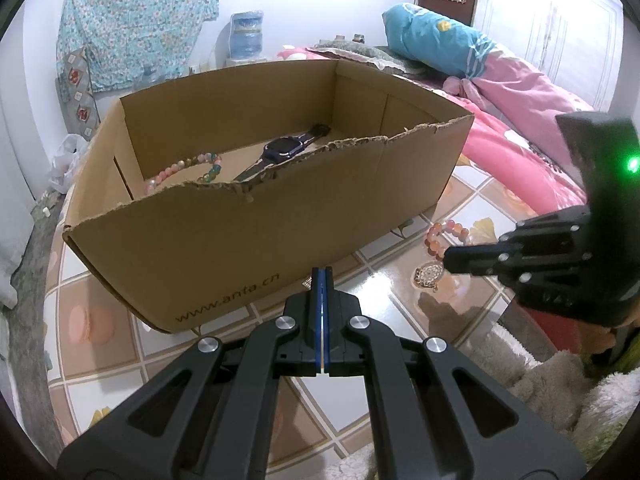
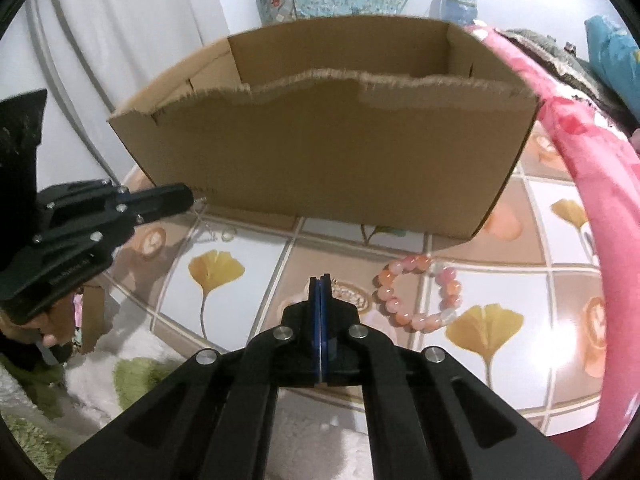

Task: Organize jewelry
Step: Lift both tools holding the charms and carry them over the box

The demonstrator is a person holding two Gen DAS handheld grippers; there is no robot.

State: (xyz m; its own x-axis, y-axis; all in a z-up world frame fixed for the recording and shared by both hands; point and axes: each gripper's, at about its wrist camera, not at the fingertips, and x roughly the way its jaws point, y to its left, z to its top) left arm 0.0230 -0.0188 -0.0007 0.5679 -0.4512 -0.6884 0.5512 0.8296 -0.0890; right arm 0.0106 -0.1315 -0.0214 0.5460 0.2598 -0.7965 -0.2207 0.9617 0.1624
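Cardboard box (image 1: 256, 216) sits on round table (image 2: 256, 280) with leaf pattern. Inside box: dark watch (image 1: 280, 152) and pastel bead bracelet (image 1: 188, 170). Orange bead bracelet (image 2: 416, 296) lies on table near box's front wall, gold pendant (image 2: 352, 294) just beside it. Left gripper (image 1: 322, 276) clenched, empty. Right gripper (image 2: 320, 284) clenched, empty, tips over pendant.

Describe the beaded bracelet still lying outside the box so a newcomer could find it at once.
Start at the cardboard box on the tiled tabletop. On the table in front of its right end lies the orange-and-pink bead bracelet, a closed ring of round glossy beads. The gold filigree pendant beside it is flat and metallic, not beaded.
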